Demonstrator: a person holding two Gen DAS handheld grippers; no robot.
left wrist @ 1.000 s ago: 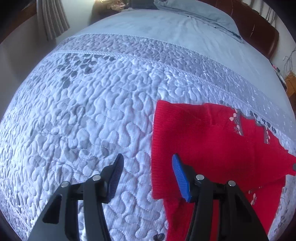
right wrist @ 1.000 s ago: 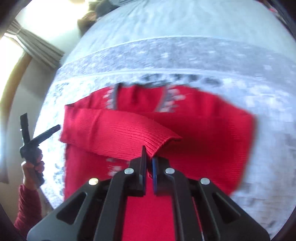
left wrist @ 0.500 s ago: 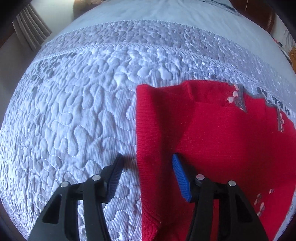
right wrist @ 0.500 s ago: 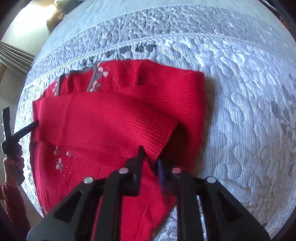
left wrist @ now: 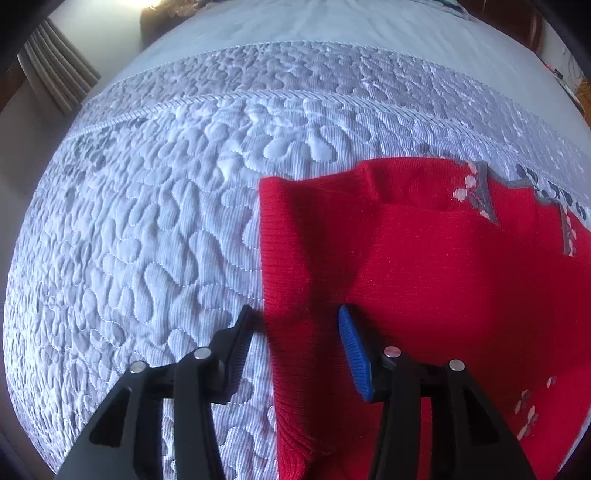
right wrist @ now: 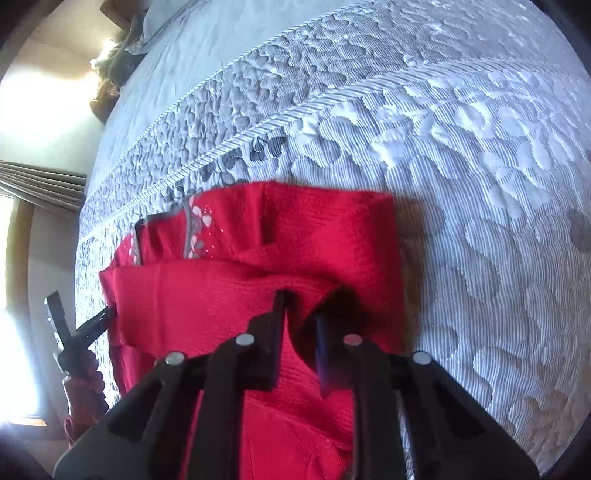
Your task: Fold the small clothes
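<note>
Right wrist view: red sweater (right wrist: 229,295) on a quilted bed (right wrist: 480,155).
Right gripper (right wrist: 301,317) closing around a sleeve fold; left gripper (left wrist: 295,325) released; curtain (left wrist: 55,74) upper left.

Bed with quilted grey-white bedspread (left wrist: 155,229), stitched in pebble and flower shapes; corded seam bands run across it, plain pale sheet beyond. Directly on the quilt: red knitted sweater (left wrist: 424,266), partly folded, one sleeve laid across the body, grey trim and pale flower motifs at the neckline. Pillow (right wrist: 162,26) at the far end.
</note>
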